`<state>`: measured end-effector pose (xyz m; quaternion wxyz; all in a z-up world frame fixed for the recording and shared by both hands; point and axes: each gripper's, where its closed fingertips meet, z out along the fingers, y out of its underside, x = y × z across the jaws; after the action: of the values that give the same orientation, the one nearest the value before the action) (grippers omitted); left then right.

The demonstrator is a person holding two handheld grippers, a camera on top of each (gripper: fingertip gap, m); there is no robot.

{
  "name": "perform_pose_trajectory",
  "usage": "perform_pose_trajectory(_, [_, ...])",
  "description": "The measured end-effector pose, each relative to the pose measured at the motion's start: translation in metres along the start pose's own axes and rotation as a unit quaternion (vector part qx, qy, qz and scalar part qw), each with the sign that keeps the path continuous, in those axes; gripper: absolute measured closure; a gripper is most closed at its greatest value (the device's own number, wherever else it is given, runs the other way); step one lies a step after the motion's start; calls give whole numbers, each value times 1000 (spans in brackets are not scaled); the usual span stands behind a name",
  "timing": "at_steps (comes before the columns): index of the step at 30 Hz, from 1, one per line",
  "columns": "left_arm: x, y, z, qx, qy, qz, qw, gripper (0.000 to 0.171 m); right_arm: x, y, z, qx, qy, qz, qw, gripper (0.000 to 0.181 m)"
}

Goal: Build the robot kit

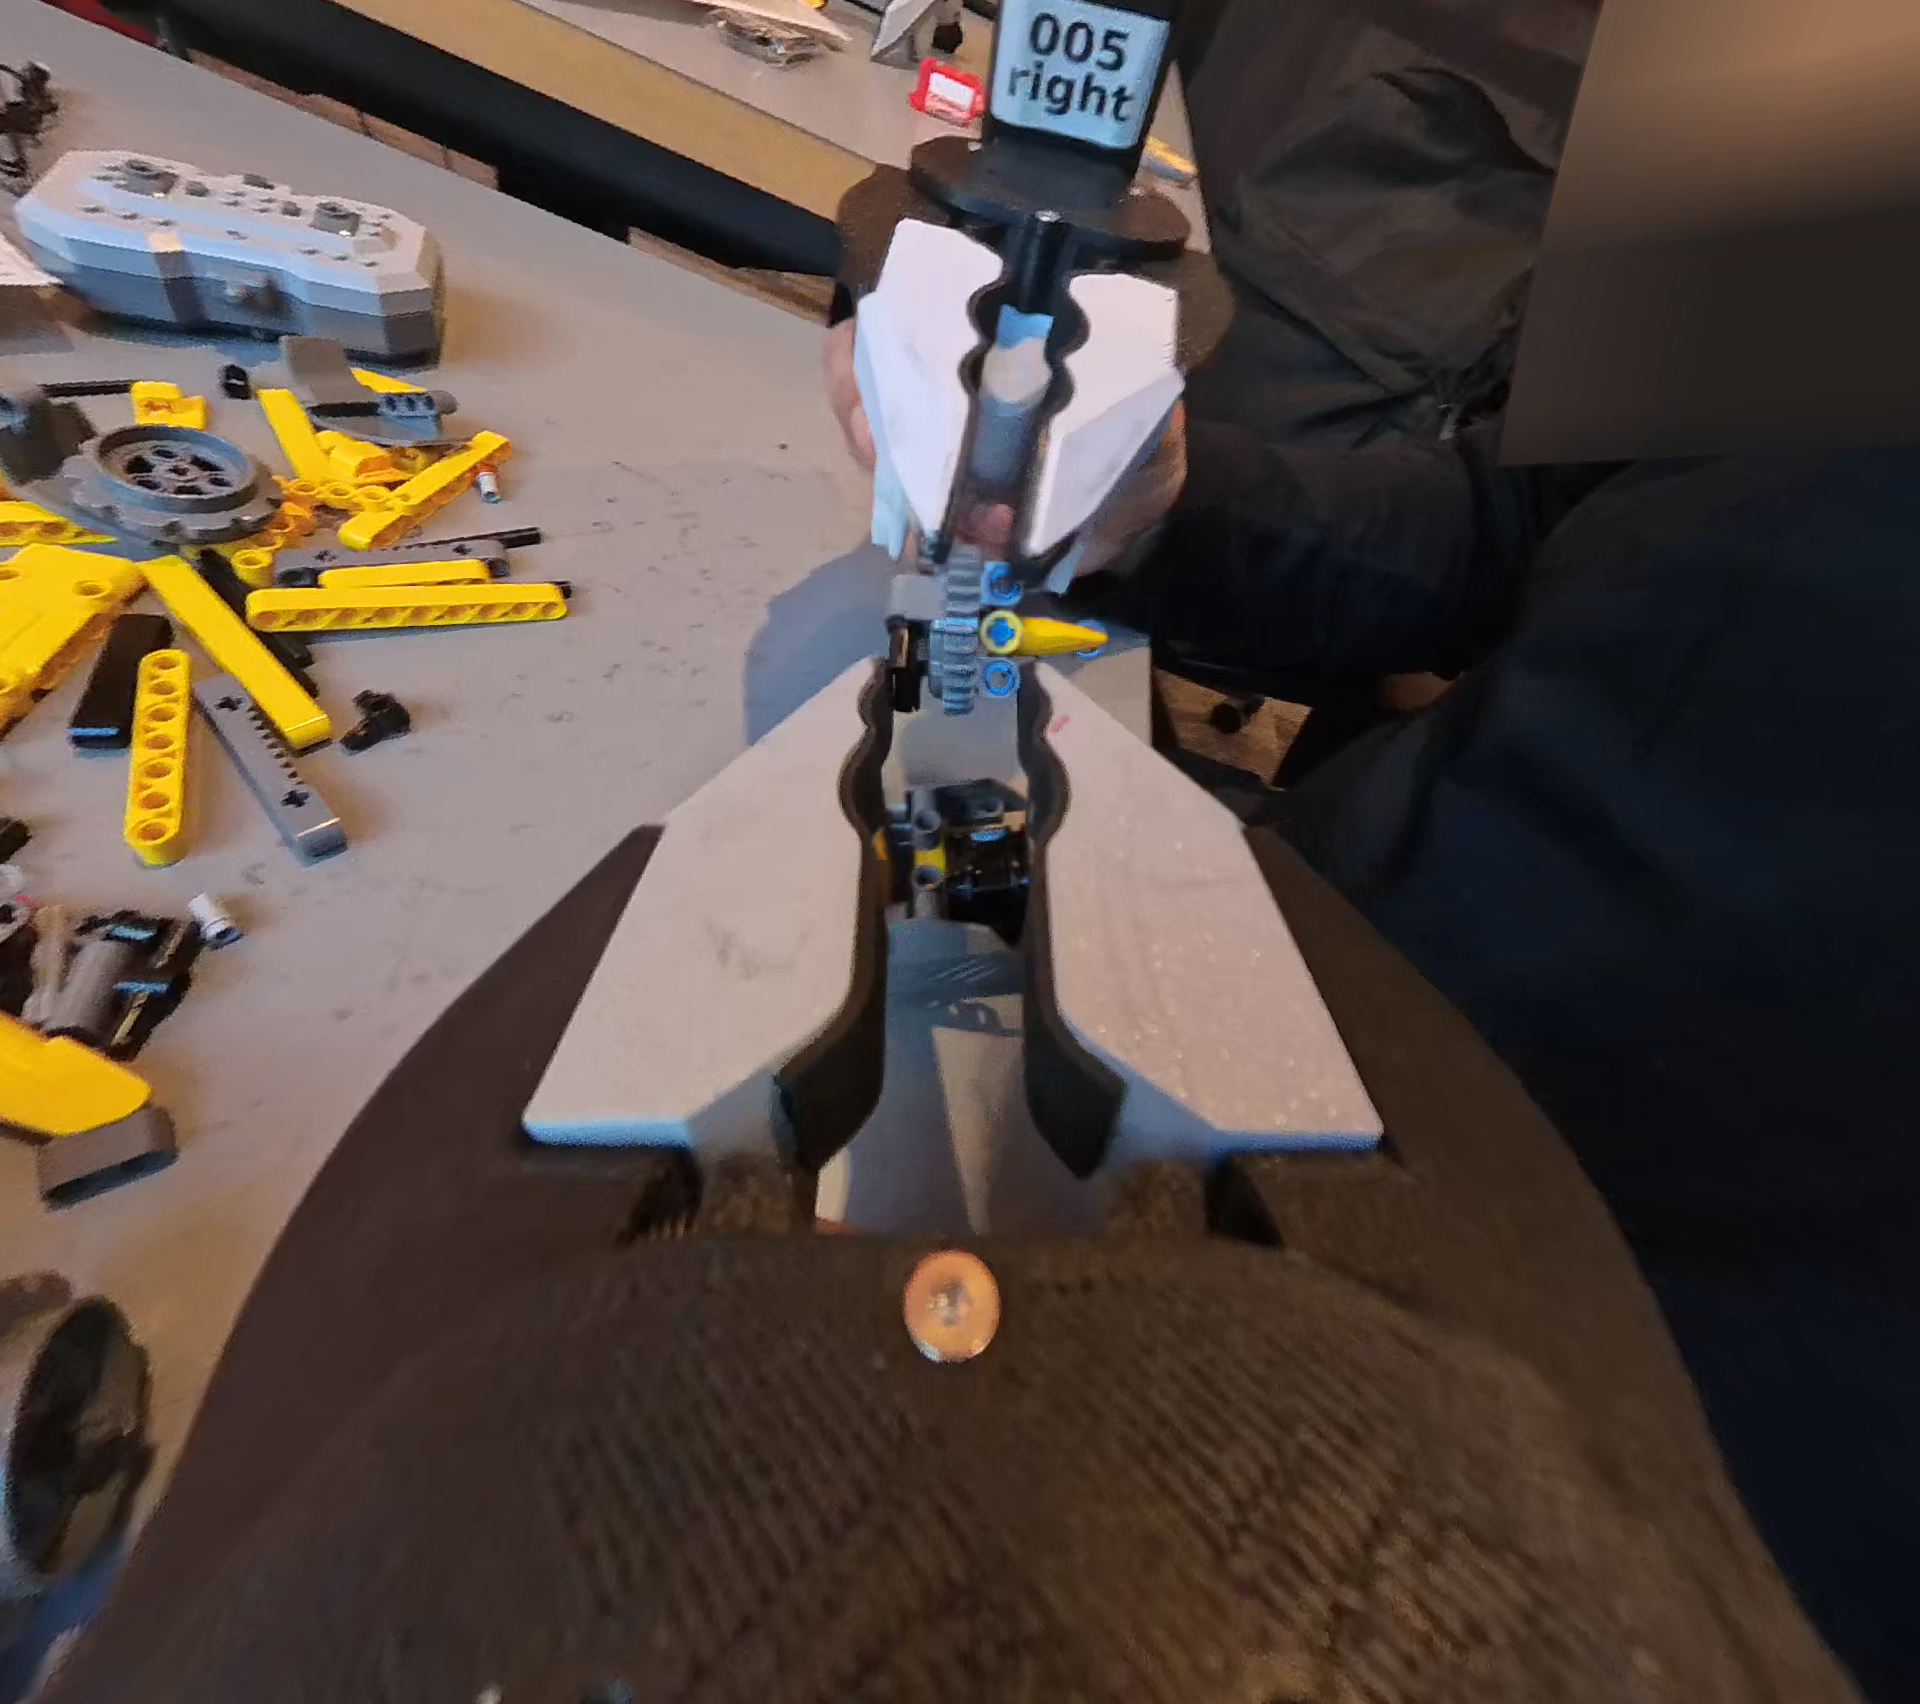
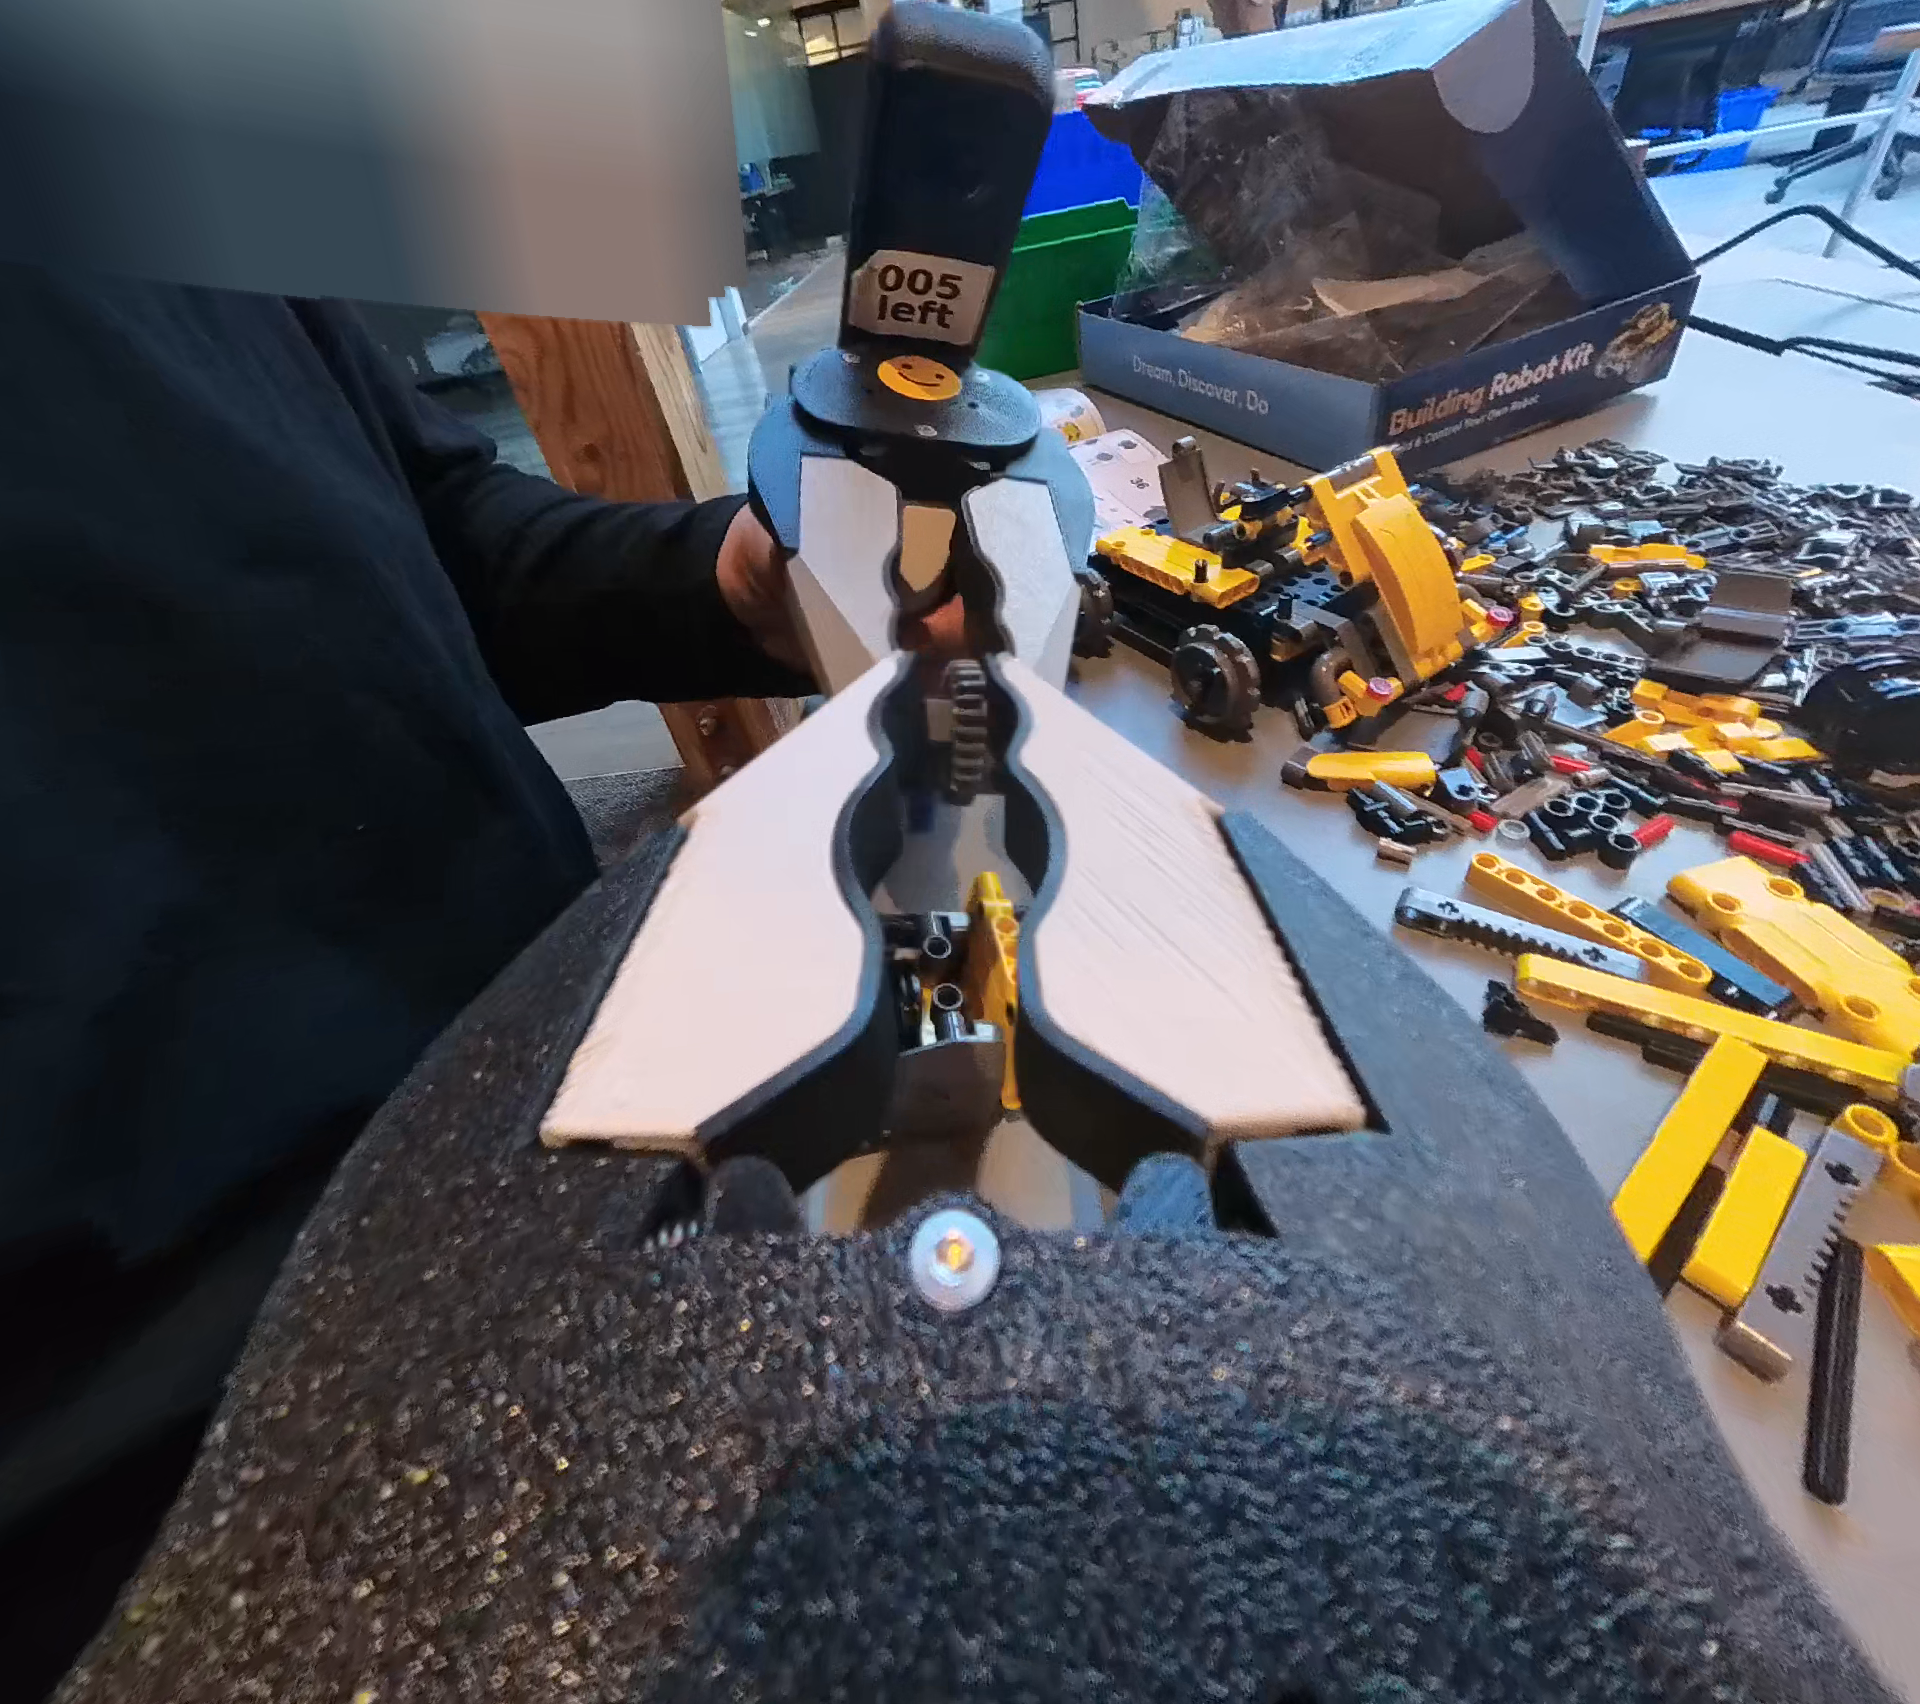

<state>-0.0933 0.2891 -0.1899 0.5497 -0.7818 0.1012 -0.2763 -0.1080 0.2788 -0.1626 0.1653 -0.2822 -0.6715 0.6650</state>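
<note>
Left gripper (image 1: pixel 951 698) clamped on one end of small grey-toothed assembly (image 1: pixel 961 636); right gripper (image 2: pixel 951 698) clamped on other end, tip to tip, above tabletop (image 1: pixel 644 449) edge. Long axis runs gripper to gripper. Labels on both grippers; printed dark box (image 2: pixel 1403 366) beyond loose yellow beams (image 2: pixel 1704 1020).

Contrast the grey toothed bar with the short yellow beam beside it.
The grey toothed bar has teeth along one edge; the short yellow beam has a row of round holes. The bar lies slanted in view; the beam nearly vertical. Both lie flat on the table, not touching.
</note>
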Motion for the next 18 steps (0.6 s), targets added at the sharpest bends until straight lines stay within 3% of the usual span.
perform_pose_trajectory(3, [-11, 3, -3, -22, -43, 18, 999, 150, 0, -2, -4, 0, -2, 12, 1000, 149])
perform_pose_trajectory(7, [-12, -1, -4, -23, -58, 18, 998, 150, 0, 9, -8, -53, 30, -38, 997, 148])
perform_pose_trajectory(11, [-30, 3, -6, -23, -102, -36, 994, 150, 6, 15, -9, -115, 100, -109, 982, 143])
perform_pose_trajectory(15, [-39, 1, -4, 8, -105, -116, 988, 150, 17, 24, -7, -173, 188, -177, 950, 141])
perform_pose_trajectory(18, [-39, -2, -2, 21, -106, -132, 985, 150, 29, 29, -9, -221, 263, -260, 903, 160])
